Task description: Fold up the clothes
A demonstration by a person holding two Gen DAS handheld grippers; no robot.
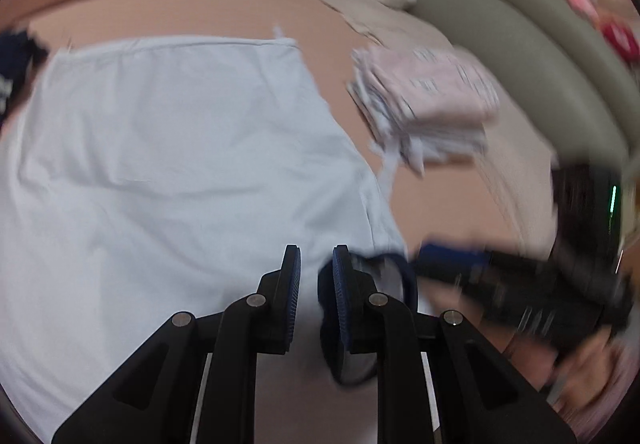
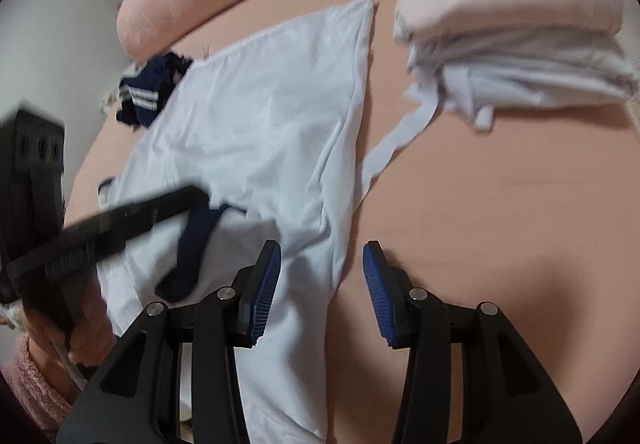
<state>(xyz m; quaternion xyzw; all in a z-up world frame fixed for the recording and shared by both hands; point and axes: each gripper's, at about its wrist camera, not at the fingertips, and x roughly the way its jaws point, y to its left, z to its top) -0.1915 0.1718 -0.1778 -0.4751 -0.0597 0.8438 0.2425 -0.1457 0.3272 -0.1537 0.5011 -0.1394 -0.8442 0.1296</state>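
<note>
White garment point(image 2: 256, 115) lies flat on bed point(image 2: 500, 203), long axis running away from both jaws. Its near-right edge sits between right gripper point(image 2: 322, 290) jaws (parted, ungripped); left gripper point(image 1: 316, 286) narrowly parted above cloth w/ navy collar point(image 2: 192, 244).

A pale blue garment point(image 2: 256, 115) lies spread on the pink bed sheet point(image 2: 500, 203). The right gripper point(image 2: 322, 284) hovers with jaws apart over its near edge. The left gripper point(image 2: 192, 199) reaches to its navy collar point(image 2: 192, 244). Folded clothes point(image 2: 512, 27) are stacked beyond.
</note>
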